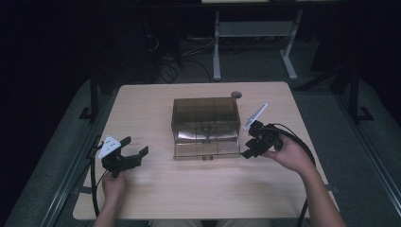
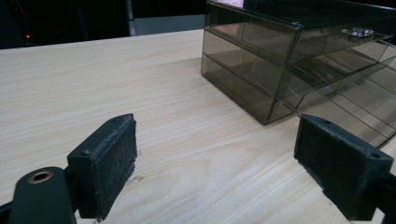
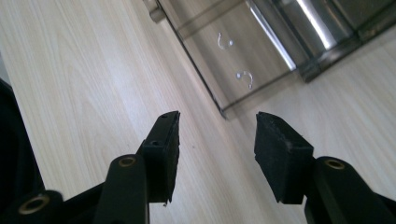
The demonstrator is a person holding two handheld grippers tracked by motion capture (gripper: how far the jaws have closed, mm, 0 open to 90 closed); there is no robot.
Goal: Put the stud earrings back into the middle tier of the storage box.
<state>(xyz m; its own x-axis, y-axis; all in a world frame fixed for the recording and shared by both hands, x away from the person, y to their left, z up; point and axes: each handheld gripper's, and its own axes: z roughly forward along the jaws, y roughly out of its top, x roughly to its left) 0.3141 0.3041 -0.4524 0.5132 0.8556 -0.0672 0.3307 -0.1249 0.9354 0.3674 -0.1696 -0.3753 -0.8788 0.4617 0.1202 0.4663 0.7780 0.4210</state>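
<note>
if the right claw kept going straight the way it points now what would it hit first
Most likely the near corner of the pulled-out bottom drawer of the smoky clear drawer box. The right claw stands open with nothing between its jaws; depth is hard to judge.

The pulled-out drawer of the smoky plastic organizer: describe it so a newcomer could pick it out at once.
Start at the light wooden table and find the smoky see-through drawer box at its middle. From the box's near face, the bottom drawer sticks out toward the person, beside the right tool. Unlike the drawers above it, it is pulled out, and two small dark knobs sit on its front.
</note>
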